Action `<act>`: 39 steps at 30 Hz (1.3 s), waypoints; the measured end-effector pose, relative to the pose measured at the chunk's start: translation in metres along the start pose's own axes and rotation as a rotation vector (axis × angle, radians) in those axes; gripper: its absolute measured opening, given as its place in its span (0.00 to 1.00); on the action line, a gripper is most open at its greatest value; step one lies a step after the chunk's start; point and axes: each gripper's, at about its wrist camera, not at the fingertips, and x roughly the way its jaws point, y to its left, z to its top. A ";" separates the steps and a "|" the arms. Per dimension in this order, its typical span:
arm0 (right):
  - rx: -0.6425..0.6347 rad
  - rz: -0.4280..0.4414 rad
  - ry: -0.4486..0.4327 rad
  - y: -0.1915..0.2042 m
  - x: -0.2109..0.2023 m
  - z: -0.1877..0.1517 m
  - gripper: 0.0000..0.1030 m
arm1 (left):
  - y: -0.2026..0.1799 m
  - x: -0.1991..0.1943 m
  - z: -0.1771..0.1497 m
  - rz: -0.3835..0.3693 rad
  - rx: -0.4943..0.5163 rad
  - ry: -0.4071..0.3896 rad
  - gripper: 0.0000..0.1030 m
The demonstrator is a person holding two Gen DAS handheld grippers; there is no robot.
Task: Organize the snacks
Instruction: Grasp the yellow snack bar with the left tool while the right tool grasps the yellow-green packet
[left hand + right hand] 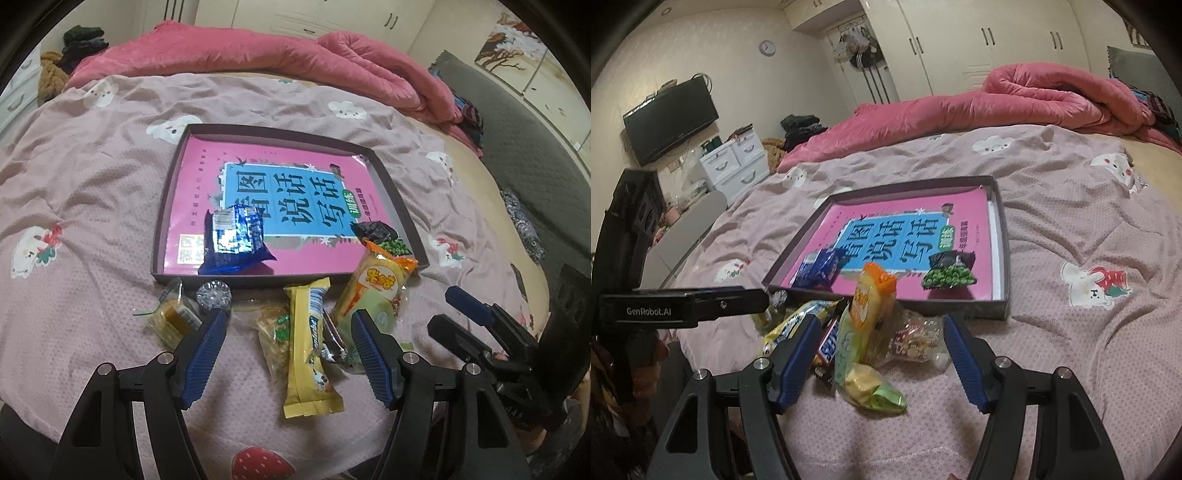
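A dark shallow tray [162,206] lies on the bed with a pink book inside. On the book are a blue snack pack [234,240] and a green pea pack [384,236]. In front of the tray sits a loose pile: a yellow bar [310,350], an orange-topped rice cracker pack [376,284], a foil cup [213,295] and a small brownish packet [173,317]. My left gripper [289,321] hangs open over the yellow bar without touching it. My right gripper [881,325] is open around the cracker pack [868,314], pads apart from it. Beside that pack lie a Snickers bar [827,343] and a clear candy bag [916,336].
A rumpled pink duvet [1015,99] is heaped along the far side of the bed. The pinkish sheet [1089,229] spreads wide to the right of the tray. White drawers [735,166] and a wall TV [670,118] stand beyond the bed's left side.
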 end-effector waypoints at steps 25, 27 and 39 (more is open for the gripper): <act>-0.109 -0.014 0.143 0.023 0.021 -0.019 0.66 | -0.005 0.013 -0.011 -0.045 0.031 0.046 0.53; -0.112 -0.015 0.159 0.023 0.024 -0.020 0.66 | -0.008 0.015 -0.012 -0.049 0.042 0.053 0.49; -0.111 0.008 0.284 0.020 0.054 -0.030 0.66 | -0.007 0.023 -0.012 -0.059 0.055 0.074 0.36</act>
